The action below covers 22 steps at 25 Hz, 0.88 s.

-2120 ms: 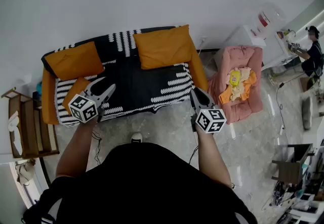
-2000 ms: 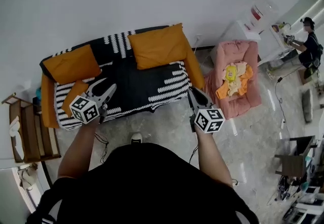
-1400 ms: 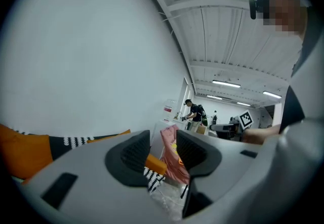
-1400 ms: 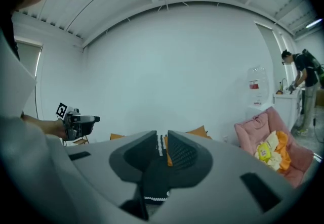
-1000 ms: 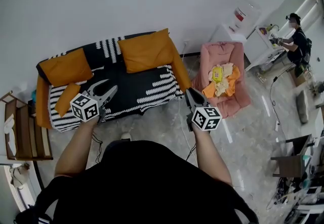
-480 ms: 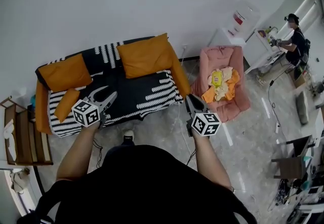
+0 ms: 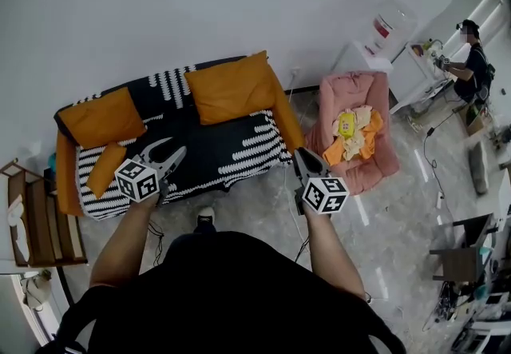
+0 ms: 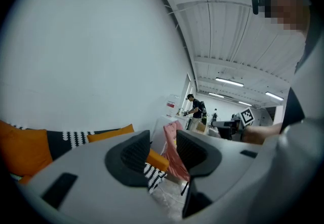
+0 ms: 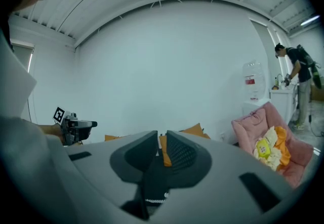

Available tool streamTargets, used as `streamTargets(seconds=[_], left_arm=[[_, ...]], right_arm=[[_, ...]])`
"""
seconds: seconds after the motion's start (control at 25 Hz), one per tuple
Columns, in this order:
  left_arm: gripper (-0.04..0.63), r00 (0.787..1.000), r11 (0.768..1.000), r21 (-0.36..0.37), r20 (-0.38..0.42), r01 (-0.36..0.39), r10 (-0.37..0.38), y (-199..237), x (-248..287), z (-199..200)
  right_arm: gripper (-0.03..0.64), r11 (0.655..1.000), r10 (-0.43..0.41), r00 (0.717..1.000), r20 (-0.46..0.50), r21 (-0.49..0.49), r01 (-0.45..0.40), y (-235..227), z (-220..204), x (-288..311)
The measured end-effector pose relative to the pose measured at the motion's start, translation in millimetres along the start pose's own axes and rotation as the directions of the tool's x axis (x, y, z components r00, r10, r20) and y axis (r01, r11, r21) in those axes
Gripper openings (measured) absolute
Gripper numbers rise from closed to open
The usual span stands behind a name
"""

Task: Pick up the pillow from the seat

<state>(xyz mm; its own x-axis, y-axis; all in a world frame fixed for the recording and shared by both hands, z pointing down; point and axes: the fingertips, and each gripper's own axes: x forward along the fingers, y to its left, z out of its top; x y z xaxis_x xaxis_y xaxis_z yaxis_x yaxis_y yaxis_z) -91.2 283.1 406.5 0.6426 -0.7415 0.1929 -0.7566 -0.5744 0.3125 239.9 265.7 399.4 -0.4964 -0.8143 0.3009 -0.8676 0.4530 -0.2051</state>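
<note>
A: How is the room laid out, seen from the head view?

B: A plain pale wall (image 7: 200, 1) runs across the top, and a glossy marbled tile floor (image 7: 399, 216) fills the rest. A sofa (image 7: 231, 146) with a black-and-white patterned cover and orange arms backs onto the wall, at about eleven o'clock from the person.

A: Where's the pillow?

B: The small orange pillow (image 7: 106, 170) lies tilted on the seat at the sofa's nine o'clock end, just beside the arm. Two bigger ones lean on the backrest: the left cushion (image 7: 100, 117) right above it, and the right cushion (image 7: 231, 89) towards the other arm.

A: And the tools?

B: The left hand-held gripper (image 7: 174, 147) shows in front of the seat, on the pillow's three o'clock side and apart from it. Its jaws stand partly apart with nothing between them. The right hand-held gripper (image 7: 300, 154) is off the sofa's four o'clock corner, jaws drawn together and holding nothing.

A: Anything else around?

B: A pink armchair (image 7: 382, 162) stands at one o'clock with a pile (image 7: 353, 125) of yellow and orange cloth on it. A water dispenser (image 7: 390, 25) stands by the wall behind it. Another person (image 7: 473, 57) stands in the far two o'clock corner. A wooden rack (image 7: 44, 216) sits at nine o'clock beside the sofa. The gripper views show a white ribbed ceiling (image 8: 223, 31) with strip lights.
</note>
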Motion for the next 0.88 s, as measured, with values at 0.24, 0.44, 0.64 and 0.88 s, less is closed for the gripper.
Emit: streamTargets(seconds=[0.24,0.44,0.64,0.88], left_arm=[[0.169,1.0,1.0,-0.014,-0.024,0.015,-0.015,22.2,17.3,-0.5],[0.169,0.998,0.999,-0.02,-0.049,0.036,-0.037,39.8,31.0,-2.6],[0.169,0.997,0.999,-0.028,-0.063,0.043,-0.045,61.2,45.4,1.3],[0.169,0.996,0.998,-0.036,-0.07,0.057,-0.059,82.3,59.4,7.3]], right_arm=[[0.055,1.0,-0.01,1.0,-0.016,0.013,0.01,-2.8,-1.1,27.6],[0.055,1.0,-0.018,0.999,-0.034,0.019,0.018,-2.7,-3.8,49.5],[0.055,1.0,-0.02,0.998,-0.052,0.018,0.021,-3.1,-2.3,71.2],[0.055,0.999,-0.036,0.997,-0.064,0.019,0.037,-5.9,-0.4,89.8]])
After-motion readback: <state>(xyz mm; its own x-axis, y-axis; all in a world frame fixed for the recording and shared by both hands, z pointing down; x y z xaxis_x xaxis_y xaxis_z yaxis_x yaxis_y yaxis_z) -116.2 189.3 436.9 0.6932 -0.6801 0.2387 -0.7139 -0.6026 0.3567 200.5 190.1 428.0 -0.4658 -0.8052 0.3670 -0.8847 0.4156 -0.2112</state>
